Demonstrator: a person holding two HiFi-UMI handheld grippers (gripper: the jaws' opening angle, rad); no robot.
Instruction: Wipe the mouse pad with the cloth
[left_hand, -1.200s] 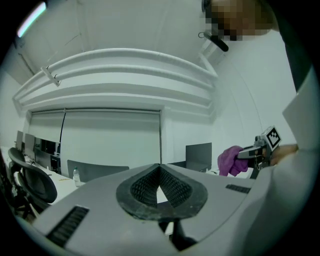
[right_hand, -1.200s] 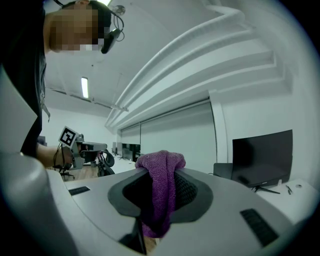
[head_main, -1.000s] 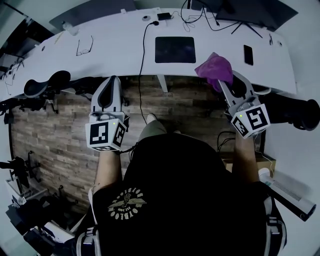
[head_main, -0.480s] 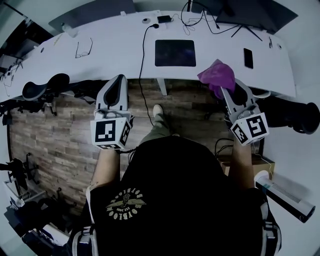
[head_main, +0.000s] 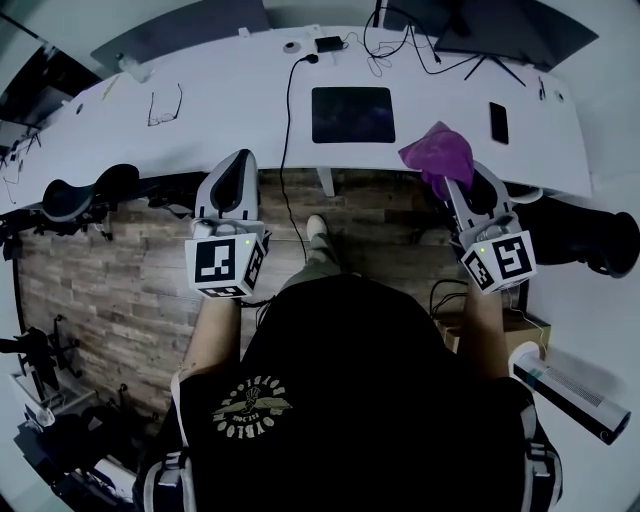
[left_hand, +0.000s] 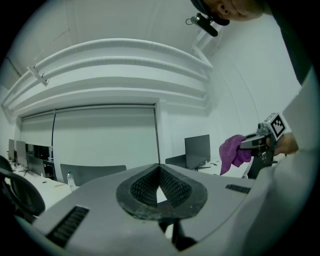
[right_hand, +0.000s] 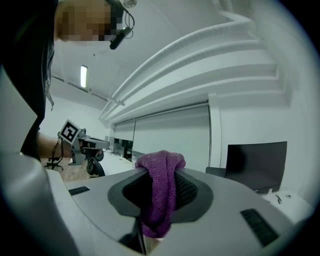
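A dark rectangular mouse pad (head_main: 352, 114) lies on the long white desk (head_main: 240, 110), near the middle. My right gripper (head_main: 460, 183) is shut on a purple cloth (head_main: 439, 152), which bunches over the desk's front edge, right of the pad. In the right gripper view the cloth (right_hand: 159, 190) hangs pinched between the jaws of that gripper (right_hand: 158, 196). My left gripper (head_main: 233, 176) hovers in front of the desk, left of the pad, shut with nothing in it. Its jaw tips (left_hand: 159, 192) meet in the left gripper view, where the cloth (left_hand: 234, 153) shows at the right.
On the desk are glasses (head_main: 165, 104), a black phone (head_main: 499, 121), a cable (head_main: 289, 110) running over the front edge, and monitors (head_main: 505, 30) at the back right. Office chairs (head_main: 85, 193) stand left and right. A wood-look floor (head_main: 120, 290) lies below.
The view has settled a little; both grippers have lifted slightly toward the desk edge, the right one keeping the cloth.
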